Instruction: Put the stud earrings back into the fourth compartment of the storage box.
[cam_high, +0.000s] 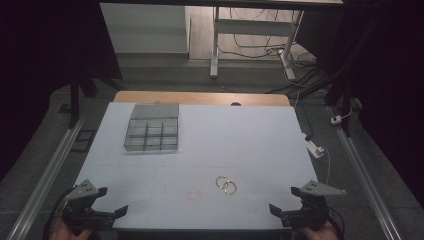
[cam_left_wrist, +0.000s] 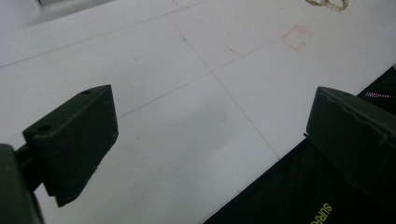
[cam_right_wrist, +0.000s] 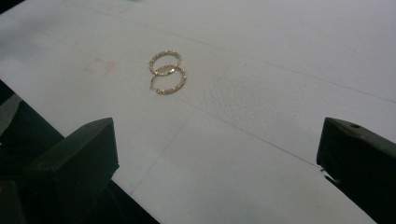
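Left gripper (cam_high: 111, 200) lower left, jaws wide apart, nothing between them. Right gripper (cam_high: 284, 199) lower right, same. Two gold hoop earrings (cam_high: 226, 184) touching, on table (cam_high: 250, 135) lower center. Compartment box (cam_high: 151, 133) upper left.

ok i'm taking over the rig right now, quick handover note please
Left gripper: open, holding nothing, at the near left edge of the table.
Right gripper: open, holding nothing, at the near right edge.
Two gold hoop earrings: lying side by side, touching, near the front centre, closer to the right gripper.
Compartment box: far left of the table, lid open.
Done: nothing yet, the earrings lie untouched.
Left: probably picking them up and boxing them.
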